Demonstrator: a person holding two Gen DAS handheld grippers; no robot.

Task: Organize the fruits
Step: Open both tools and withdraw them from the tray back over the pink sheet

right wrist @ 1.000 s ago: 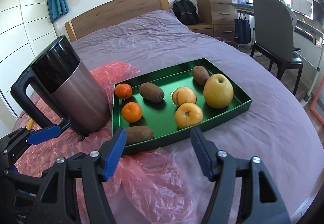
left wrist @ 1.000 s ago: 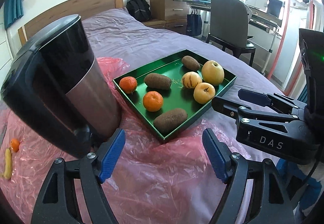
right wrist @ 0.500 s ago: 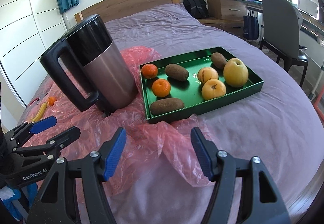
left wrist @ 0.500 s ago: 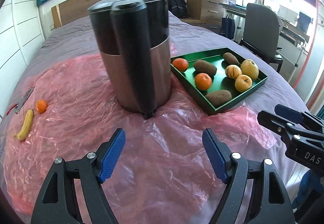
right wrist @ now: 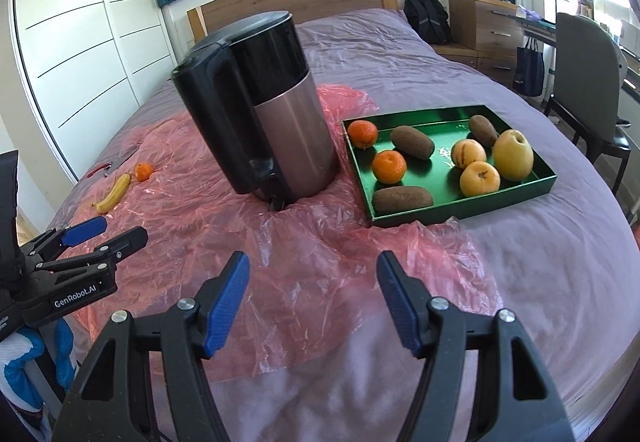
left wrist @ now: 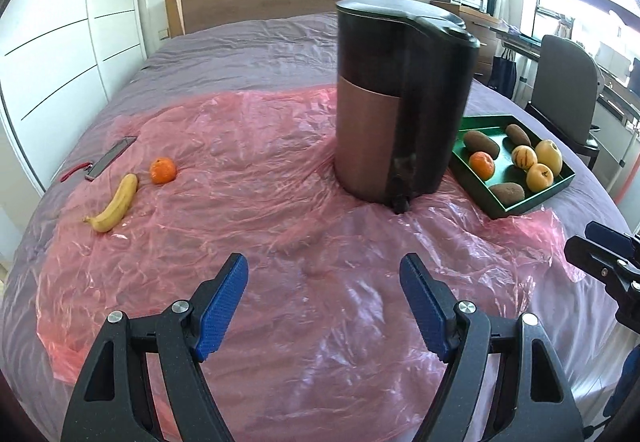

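Both wrist views look slantwise down from above the near edge of the bed toward the tall black-and-steel electric kettle (left wrist: pixel 402 98); the left view sits left of the kettle, which stands right of its centre; the right view (right wrist: pixel 264 110) sits right of it, nearer the shallow green rectangular tray (right wrist: pixel 464 210); both share kettle, tray (left wrist: pixel 532 198) and crinkled pink plastic sheet (left wrist: pixel 256 170).

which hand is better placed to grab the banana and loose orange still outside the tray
Left, probably. The banana and loose orange lie on the pink plastic on that side, and the left gripper is open and empty. The right gripper is nearer the green tray.
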